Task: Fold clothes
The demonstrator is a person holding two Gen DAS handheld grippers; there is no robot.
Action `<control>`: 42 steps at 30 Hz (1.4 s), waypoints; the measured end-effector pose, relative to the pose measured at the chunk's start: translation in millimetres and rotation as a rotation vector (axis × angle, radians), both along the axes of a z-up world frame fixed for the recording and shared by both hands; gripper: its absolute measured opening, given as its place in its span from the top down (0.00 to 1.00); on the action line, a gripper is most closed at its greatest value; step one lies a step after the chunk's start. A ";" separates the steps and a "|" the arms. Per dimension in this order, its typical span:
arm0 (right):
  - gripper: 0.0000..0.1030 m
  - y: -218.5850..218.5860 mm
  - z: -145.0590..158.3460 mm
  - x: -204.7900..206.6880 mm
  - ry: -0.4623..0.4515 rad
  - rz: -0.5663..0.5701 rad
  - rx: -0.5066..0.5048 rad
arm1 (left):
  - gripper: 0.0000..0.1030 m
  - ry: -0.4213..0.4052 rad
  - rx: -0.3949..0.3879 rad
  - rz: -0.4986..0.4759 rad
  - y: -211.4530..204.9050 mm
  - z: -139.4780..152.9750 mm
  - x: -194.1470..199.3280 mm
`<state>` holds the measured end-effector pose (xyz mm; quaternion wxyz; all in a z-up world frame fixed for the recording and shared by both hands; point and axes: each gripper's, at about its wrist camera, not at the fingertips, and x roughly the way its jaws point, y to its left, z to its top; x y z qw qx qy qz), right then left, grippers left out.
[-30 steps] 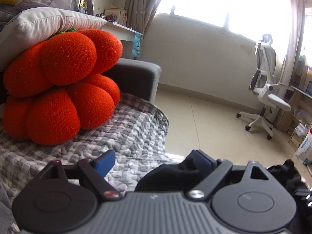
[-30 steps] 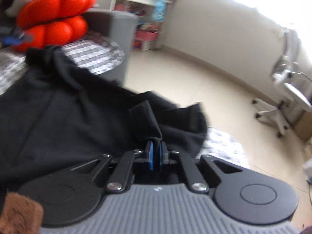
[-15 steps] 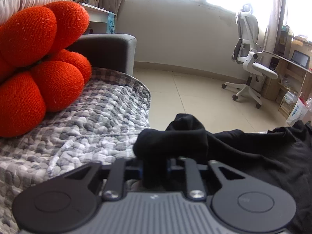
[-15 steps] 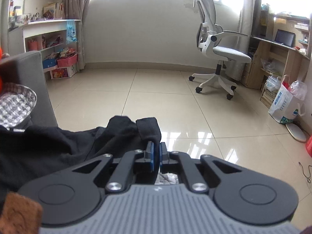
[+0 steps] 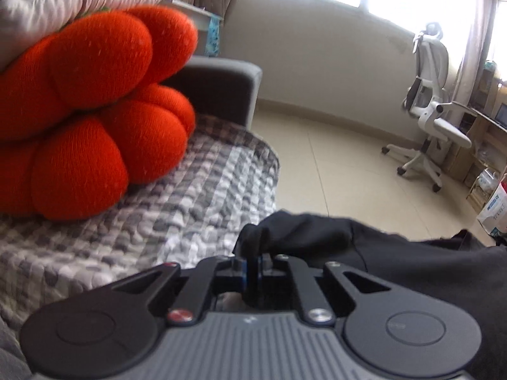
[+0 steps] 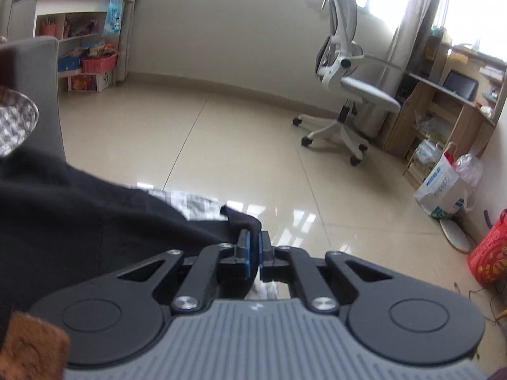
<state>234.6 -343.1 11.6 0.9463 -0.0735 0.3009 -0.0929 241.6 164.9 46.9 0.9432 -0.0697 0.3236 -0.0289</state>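
A black garment (image 5: 412,262) lies across the grey quilted sofa cover (image 5: 177,209) and spreads to the right. My left gripper (image 5: 252,269) is shut on a bunched corner of it, and the cloth rises in a fold just beyond the blue pads. In the right wrist view the same black garment (image 6: 79,218) fills the left side. My right gripper (image 6: 254,250) is shut on another edge of it, with a small flap of cloth sticking up between the blue pads. Most of the garment lies hidden under the gripper bodies.
A big orange plush cushion (image 5: 92,110) and a white pillow (image 5: 63,3) sit on the sofa at left, by the grey armrest (image 5: 218,85). Beyond the sofa edge lies tiled floor (image 6: 247,145), with a white office chair (image 6: 345,82), a wooden desk (image 6: 443,101), bags (image 6: 446,183) and shelves (image 6: 79,47).
The left gripper, open a second ago beside the black cloth, has shut on its corner. The right gripper stayed shut on the garment and swung right, from facing the sofa to the floor.
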 end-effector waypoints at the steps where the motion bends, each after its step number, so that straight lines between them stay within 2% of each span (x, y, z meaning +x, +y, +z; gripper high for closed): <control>1: 0.96 -3.4 -3.9 -2.7 0.001 -0.001 0.020 | 0.94 0.005 -0.006 0.001 3.5 -5.5 -0.8; 3: 0.96 -7.6 -2.1 -7.3 -0.014 -0.003 0.044 | 0.94 -0.010 -0.040 0.019 13.3 -5.3 -4.4; 7: 0.96 -4.3 30.2 -17.5 -0.122 0.020 0.084 | 0.94 -0.054 -0.170 0.073 34.4 7.6 -9.8; 11: 0.96 7.5 64.2 -27.1 -0.209 0.056 0.088 | 0.94 -0.090 -0.172 0.062 28.0 20.2 -17.5; 14: 0.96 2.0 65.8 -45.7 -0.247 0.043 0.083 | 0.92 -0.105 -0.200 0.074 31.4 21.5 -28.4; 16: 0.95 -6.5 52.4 -47.0 -0.199 0.027 0.072 | 0.89 -0.101 -0.237 0.110 43.0 16.1 -34.3; 18: 0.95 -16.7 28.2 -37.7 -0.081 0.014 0.063 | 0.89 -0.049 -0.227 0.136 52.7 5.6 -34.4; 20: 0.94 -25.6 16.6 -35.5 -0.039 0.006 0.081 | 0.87 -0.030 -0.218 0.151 61.2 0.2 -39.2; 21: 0.94 -29.4 17.9 -37.6 -0.053 0.006 0.099 | 0.80 -0.035 -0.229 0.154 67.2 0.0 -43.5; 22: 0.82 -32.1 20.7 -38.6 -0.067 0.009 0.114 | 0.66 -0.053 -0.245 0.163 72.3 2.3 -48.3; 24: 0.77 -32.0 33.2 -35.4 -0.090 0.029 0.141 | 0.53 -0.097 -0.243 0.171 76.6 10.6 -52.0; 25: 0.69 -29.2 40.9 -32.5 -0.103 0.051 0.152 | 0.52 -0.108 -0.232 0.160 73.6 15.8 -49.4; 27: 0.59 -17.6 54.5 -24.4 -0.123 0.112 0.155 | 0.49 -0.110 -0.214 0.114 58.7 24.8 -38.9; 29: 0.58 0.4 61.3 -10.6 -0.099 0.210 0.152 | 0.40 -0.103 -0.197 0.046 36.8 31.3 -25.4; 31: 0.58 20.9 58.2 9.4 -0.012 0.325 0.130 | 0.30 -0.070 -0.161 -0.046 7.5 32.1 -6.9; 34: 0.58 44.7 46.9 35.9 0.069 0.409 0.069 | 0.25 -0.007 -0.100 -0.149 -33.8 24.7 21.7; 36: 0.58 52.4 38.3 53.7 0.101 0.424 0.053 | 0.24 0.038 -0.075 -0.174 -53.0 14.7 41.3; 39: 0.58 53.1 20.6 75.0 0.180 0.428 0.101 | 0.27 0.123 -0.062 -0.185 -71.9 -5.7 68.1; 40: 0.59 57.7 13.6 77.0 0.203 0.443 0.084 | 0.35 0.137 -0.041 -0.201 -77.4 -11.9 69.7; 41: 0.59 65.1 10.7 71.3 0.188 0.473 0.026 | 0.43 0.148 -0.018 -0.220 -83.1 -17.6 70.4; 42: 0.68 71.6 11.0 63.8 0.173 0.516 -0.019 | 0.63 0.139 0.000 -0.235 -86.0 -19.9 67.3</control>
